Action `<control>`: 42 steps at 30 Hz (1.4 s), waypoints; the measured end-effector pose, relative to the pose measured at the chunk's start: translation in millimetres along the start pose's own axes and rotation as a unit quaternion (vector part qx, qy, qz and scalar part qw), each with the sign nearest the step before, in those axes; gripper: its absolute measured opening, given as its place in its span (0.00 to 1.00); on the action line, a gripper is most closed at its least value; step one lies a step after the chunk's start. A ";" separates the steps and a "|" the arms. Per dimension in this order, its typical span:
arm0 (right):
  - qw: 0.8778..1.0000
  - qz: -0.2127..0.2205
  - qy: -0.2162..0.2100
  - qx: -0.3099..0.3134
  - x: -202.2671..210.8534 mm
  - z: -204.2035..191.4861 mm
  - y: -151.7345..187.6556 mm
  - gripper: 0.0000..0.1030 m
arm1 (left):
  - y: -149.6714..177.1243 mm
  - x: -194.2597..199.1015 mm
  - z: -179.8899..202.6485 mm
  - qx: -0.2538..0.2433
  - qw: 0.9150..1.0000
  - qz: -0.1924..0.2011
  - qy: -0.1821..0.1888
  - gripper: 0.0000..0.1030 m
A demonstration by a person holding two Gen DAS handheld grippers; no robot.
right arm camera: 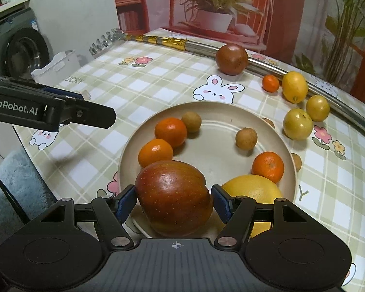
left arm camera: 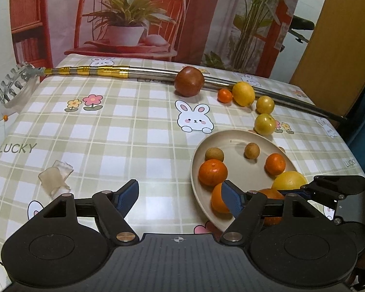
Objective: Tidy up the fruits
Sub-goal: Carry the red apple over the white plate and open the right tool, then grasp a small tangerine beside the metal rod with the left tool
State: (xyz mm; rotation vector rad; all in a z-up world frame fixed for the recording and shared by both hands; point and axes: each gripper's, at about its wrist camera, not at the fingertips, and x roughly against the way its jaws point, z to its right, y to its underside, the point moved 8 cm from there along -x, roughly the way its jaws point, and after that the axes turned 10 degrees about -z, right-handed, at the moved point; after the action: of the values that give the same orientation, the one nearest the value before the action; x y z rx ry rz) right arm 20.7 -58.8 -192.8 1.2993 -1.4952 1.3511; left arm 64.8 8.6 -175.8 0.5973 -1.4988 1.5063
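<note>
We hold a red apple clamped in the right gripper over the near rim of the beige plate, probably to set it among the tangerines; our left gripper gapes empty beside the plate.

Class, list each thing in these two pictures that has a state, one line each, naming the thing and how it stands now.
Left hand-held gripper: open, empty, beside the plate.
Right hand-held gripper: shut on the red apple.
Large red apple: held over the plate's near edge.
Round beige plate: partly filled with fruit.
Big yellow citrus: lying on the plate.
Dark red round fruit: loose on the tablecloth, against the metal pole.
</note>
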 end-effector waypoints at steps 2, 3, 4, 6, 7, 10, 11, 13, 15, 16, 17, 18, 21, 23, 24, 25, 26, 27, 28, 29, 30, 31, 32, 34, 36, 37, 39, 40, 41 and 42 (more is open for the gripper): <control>1.000 -0.003 0.001 0.004 -0.8 -1.4 0.0 0.62 | 0.5 -0.6 -0.7 0.001 1.000 -0.001 0.000 0.76; 1.000 -0.004 0.002 0.006 -1.3 -1.8 -0.1 0.62 | 0.6 -1.1 -1.4 0.002 1.000 -0.001 -0.001 0.76; 1.000 -0.005 0.001 0.005 -1.1 -1.9 -0.3 0.62 | 0.5 -1.6 -1.8 0.004 1.000 -0.002 -0.001 0.76; 1.000 -0.007 -0.001 0.003 -0.9 -1.6 -0.7 0.62 | -0.2 -2.1 -3.3 0.007 1.000 -0.002 -0.001 0.76; 1.000 -0.008 -0.003 0.000 -0.3 -1.1 -0.9 0.62 | -0.6 -2.1 -3.9 0.009 1.000 -0.002 0.000 0.76; 1.000 0.002 -0.011 -0.007 6.2 0.5 -4.9 0.64 | -3.0 -1.2 -5.8 0.017 1.000 0.001 0.007 0.76; 1.000 0.008 -0.014 -0.008 10.1 1.1 -7.1 0.64 | -4.5 -0.7 -6.9 0.020 1.000 0.003 0.009 0.76; 1.000 0.019 -0.017 -0.008 17.8 3.3 -11.8 0.64 | -8.9 0.3 -7.9 0.023 1.000 0.007 0.016 0.76; 0.999 0.030 -0.018 -0.006 26.7 8.1 -17.8 0.64 | -15.4 2.6 -8.2 0.023 0.999 0.013 0.033 0.76; 0.999 0.035 -0.016 -0.004 30.7 11.3 -20.7 0.64 | -18.7 3.4 -7.6 0.024 0.999 0.016 0.038 0.76; 0.999 0.041 -0.011 -0.001 35.5 15.5 -24.3 0.64 | -23.3 4.2 -6.8 0.024 0.999 0.020 0.043 0.76; 0.999 0.046 -0.007 0.001 39.2 19.3 -27.5 0.63 | -28.7 5.1 -6.0 0.024 0.998 0.023 0.048 0.76; 0.998 0.062 0.004 -0.002 51.2 38.2 -40.2 0.63 | -45.9 6.9 -0.7 0.015 0.998 0.037 0.053 0.75; 0.997 0.074 0.010 -0.013 58.1 52.8 -47.8 0.63 | -57.2 8.7 4.2 0.008 0.998 0.049 0.050 0.75; 0.997 0.080 0.014 -0.018 61.6 60.0 -51.6 0.63 | -63.9 9.2 6.7 0.004 0.997 0.053 0.052 0.75; 0.996 0.089 0.021 -0.022 66.0 69.3 -56.6 0.63 | -69.8 9.4 9.2 0.001 0.997 0.057 0.054 0.75; 0.995 0.096 0.027 -0.025 69.5 77.2 -60.6 0.63 | -75.0 8.9 11.5 -0.002 0.997 0.059 0.056 0.75; 0.994 0.103 0.033 -0.027 72.0 85.7 -64.5 0.63 | -80.3 7.7 14.3 -0.006 0.996 0.060 0.058 0.75; 0.993 0.108 0.040 -0.029 74.3 94.2 -68.3 0.63 | -87.1 5.6 18.2 -0.012 0.996 0.062 0.059 0.75; 0.992 0.113 0.047 -0.033 75.0 102.7 -70.9 0.63 | -93.0 3.1 22.0 -0.018 0.996 0.063 0.059 0.75; 0.991 0.117 0.053 -0.037 75.5 111.6 -74.0 0.63 | -99.0 0.2 26.1 -0.025 0.996 0.064 0.059 0.75; 0.990 0.120 0.058 -0.044 75.8 121.7 -77.1 0.63 | -105.5 -3.4 30.6 -0.032 0.996 0.066 0.060 0.75; 0.989 0.123 0.063 -0.053 75.2 132.4 -80.0 0.62 | -111.8 -7.2 35.5 -0.038 0.995 0.066 0.060 0.74; 0.987 0.128 0.073 -0.068 73.4 152.3 -84.3 0.61 | -126.2 -18.0 46.9 -0.052 0.994 0.067 0.063 0.72; 0.985 0.133 0.081 -0.080 72.1 169.3 -87.9 0.60 | -139.8 -31.7 58.2 -0.060 0.994 0.062 0.071 0.69; 0.984 0.135 0.085 -0.085 71.2 177.5 -89.2 0.59 | -144.3 -39.2 61.9 -0.062 0.993 0.058 0.076 0.67; 0.982 0.137 0.090 -0.094 69.0 192.1 -90.0 0.58 | -152.4 -59.1 72.7 -0.066 0.993 0.038 0.086 0.66; 0.981 0.138 0.092 -0.099 66.8 199.4 -90.1 0.58 | -154.3 -74.2 79.2 -0.070 0.993 0.015 0.097 0.66; 0.981 0.137 0.093 -0.104 64.8 205.8 -89.7 0.58 | -153.5 -86.6 84.1 -0.071 0.992 -0.007 0.106 0.65; 0.980 0.136 0.093 -0.108 62.0 212.2 -88.7 0.58 | -151.6 -99.6 88.7 -0.071 0.990 -0.031 0.115 0.62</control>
State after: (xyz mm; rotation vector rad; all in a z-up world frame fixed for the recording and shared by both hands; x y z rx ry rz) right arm 115.4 -273.4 -151.4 0.8326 -1.6775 1.3910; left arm 217.7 -123.1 -167.3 0.3693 -1.3828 1.3582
